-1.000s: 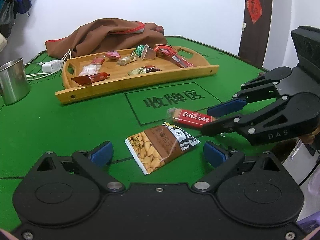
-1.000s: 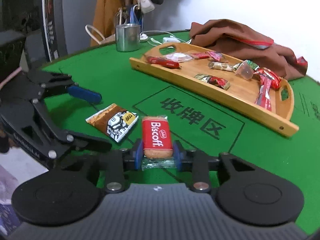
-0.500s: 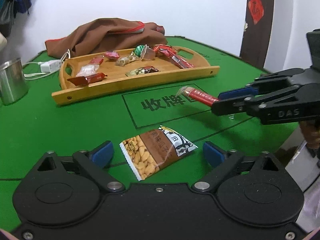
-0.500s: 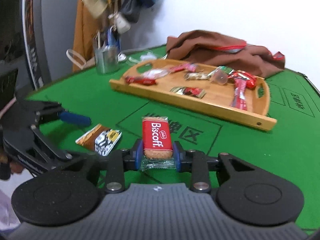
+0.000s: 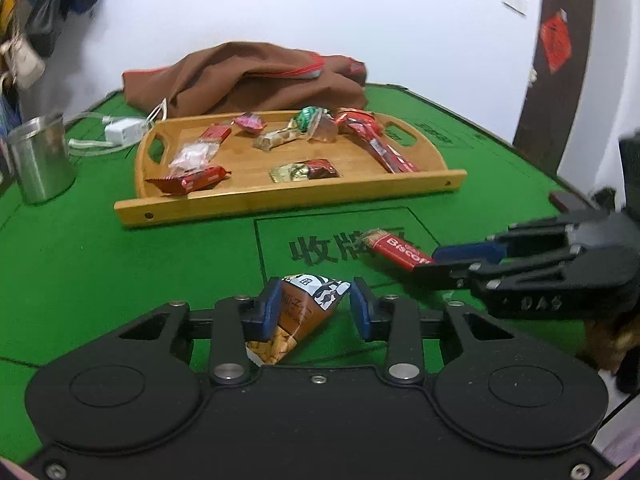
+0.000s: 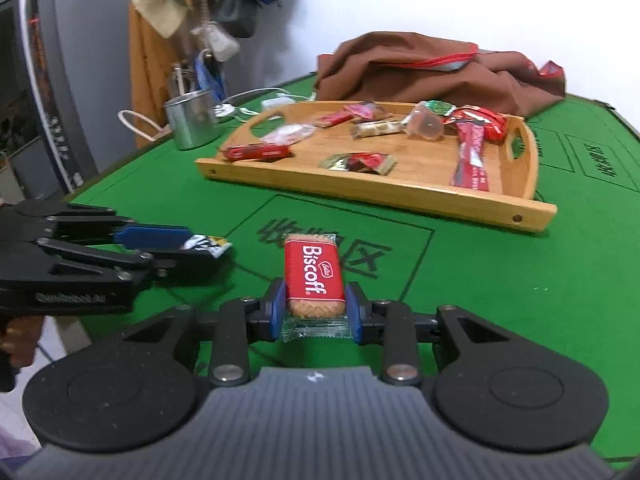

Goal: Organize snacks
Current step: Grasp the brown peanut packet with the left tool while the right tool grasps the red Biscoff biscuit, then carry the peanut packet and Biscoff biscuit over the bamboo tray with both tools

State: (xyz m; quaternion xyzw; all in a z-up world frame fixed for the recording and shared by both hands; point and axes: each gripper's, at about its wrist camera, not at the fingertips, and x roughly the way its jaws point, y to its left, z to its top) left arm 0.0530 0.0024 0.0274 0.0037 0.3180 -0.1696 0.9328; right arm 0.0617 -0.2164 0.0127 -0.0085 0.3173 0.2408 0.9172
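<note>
right gripper [image 6: 315, 312] is clamped on the biscoff packet [image 6: 314, 276], pads on both long sides, packet poking forward and held above the green table [image 6: 500, 300], short of the wooden tray [image 6: 380, 194]. left gripper [image 5: 314, 310] has the peanut packet [image 5: 302, 312] between its fingers: left pad [image 5: 269, 312] touches it, right pad [image 5: 360, 314] stands off, so jaws are partly apart, not gripping. other snacks lie in the tray. metal cup [image 5: 40, 160] sits left of it.
</note>
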